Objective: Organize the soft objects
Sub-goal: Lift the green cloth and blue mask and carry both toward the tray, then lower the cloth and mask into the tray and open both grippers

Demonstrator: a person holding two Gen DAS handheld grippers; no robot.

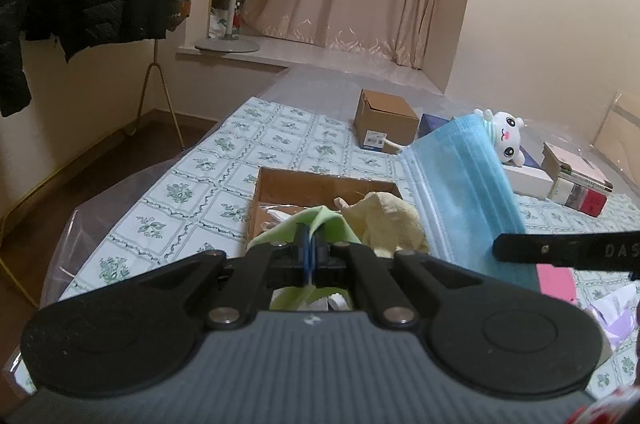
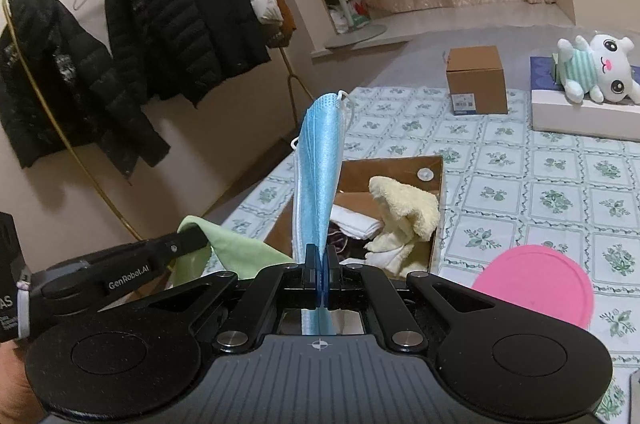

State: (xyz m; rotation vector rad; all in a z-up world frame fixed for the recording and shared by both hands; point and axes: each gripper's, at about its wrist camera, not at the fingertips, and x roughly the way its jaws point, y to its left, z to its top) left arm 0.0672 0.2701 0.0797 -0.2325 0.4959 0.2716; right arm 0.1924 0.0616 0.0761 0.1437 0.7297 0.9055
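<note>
My left gripper [image 1: 309, 240] is shut on a light green cloth [image 1: 326, 222], which drapes over its fingertips just in front of an open cardboard box [image 1: 320, 184]. A pale yellow towel [image 1: 384, 220] lies in that box. My right gripper [image 2: 320, 256] is shut on a blue face mask [image 2: 320, 164], which stands upright from its jaws above the box's [image 2: 400, 168] near left corner. In the left wrist view the mask [image 1: 460, 184] hangs at the right. The yellow towel [image 2: 404, 212] and a white folded cloth [image 2: 356, 224] fill the box.
On the flower-patterned bed cover [image 2: 520, 184] lie a pink round lid [image 2: 536, 284], a closed brown box [image 2: 476, 80] and a white plush toy [image 2: 596, 72] on a white box. Books [image 1: 576, 180] are stacked at the right. A rack of dark jackets [image 2: 180, 16] stands to the left.
</note>
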